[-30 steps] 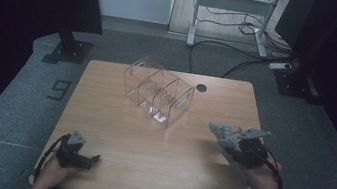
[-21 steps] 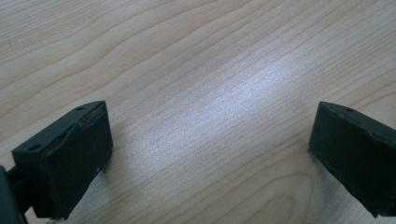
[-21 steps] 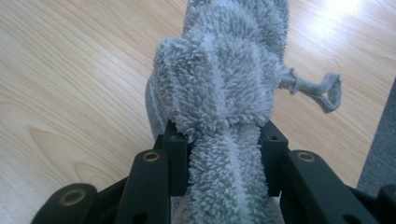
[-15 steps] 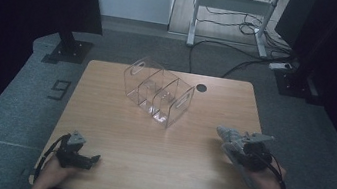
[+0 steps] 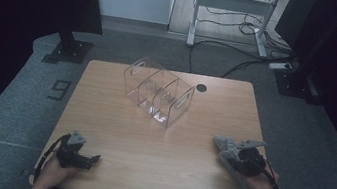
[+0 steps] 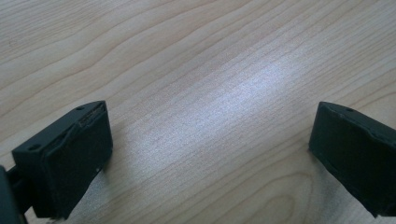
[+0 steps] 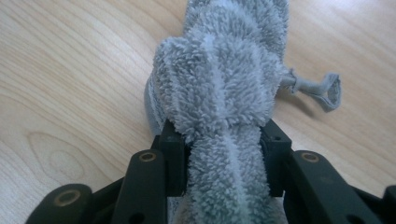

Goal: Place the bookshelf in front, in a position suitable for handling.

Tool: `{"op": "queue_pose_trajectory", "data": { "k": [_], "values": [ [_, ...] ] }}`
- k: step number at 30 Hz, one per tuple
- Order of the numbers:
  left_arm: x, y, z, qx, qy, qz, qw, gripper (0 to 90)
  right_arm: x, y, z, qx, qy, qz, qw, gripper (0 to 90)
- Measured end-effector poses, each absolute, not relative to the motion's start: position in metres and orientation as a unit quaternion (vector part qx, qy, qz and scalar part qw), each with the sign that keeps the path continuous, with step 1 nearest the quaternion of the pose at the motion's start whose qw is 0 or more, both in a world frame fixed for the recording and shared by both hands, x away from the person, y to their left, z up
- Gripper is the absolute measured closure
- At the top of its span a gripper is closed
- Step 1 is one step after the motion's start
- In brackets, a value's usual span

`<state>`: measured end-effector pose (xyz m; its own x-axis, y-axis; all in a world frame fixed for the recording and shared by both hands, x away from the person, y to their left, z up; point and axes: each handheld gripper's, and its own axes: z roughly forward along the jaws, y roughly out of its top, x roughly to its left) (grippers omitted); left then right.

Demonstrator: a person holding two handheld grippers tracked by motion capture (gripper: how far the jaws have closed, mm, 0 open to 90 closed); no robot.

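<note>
A fluffy grey terry cloth (image 7: 224, 93), bunched into a thick roll with a small fabric hanging loop (image 7: 322, 89) at one edge, sits pinched between the black jaws of your right tool (image 7: 224, 158), the pads pressing into its pile from both sides. Those jaws have just been opening a little, with the cloth between them and gripped. In the high view the cloth (image 5: 229, 146) lies low over the near right part of the light wooden table (image 5: 115, 132), its free end pointing toward the table's middle, while your right tool (image 5: 246, 159) and the hand behind it come in from the near edge.

Well apart from it, toward the far middle of the table, stands a clear acrylic organiser (image 5: 158, 95) with several open compartments and cut-out handles in its end walls. A small dark round hole (image 5: 201, 88) marks the tabletop just beyond it.

At the near left corner, your left tool (image 5: 91, 159) rests low on the wood; in its own view the two jaws stand spread wide, bare table between them.
</note>
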<state>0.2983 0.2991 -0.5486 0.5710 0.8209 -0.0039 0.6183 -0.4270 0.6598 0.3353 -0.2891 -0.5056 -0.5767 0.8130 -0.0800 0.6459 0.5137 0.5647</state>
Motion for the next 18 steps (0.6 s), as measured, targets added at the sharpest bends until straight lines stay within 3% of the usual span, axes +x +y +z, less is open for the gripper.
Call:
{"op": "queue_pose_trajectory", "data": {
  "k": [9, 18],
  "values": [
    [0.298, 0.299, -0.549, 0.829, 0.434, 0.162, 0.313, 0.0, 0.335, -0.291, -0.512, 0.432, 0.853, 0.244, 0.159, 56.8],
    [0.298, 0.299, -0.549, 0.829, 0.434, 0.162, 0.313, 0.0, 0.333, -0.292, -0.496, 0.447, 0.835, 0.279, 0.160, 35.1]
  ]
}}
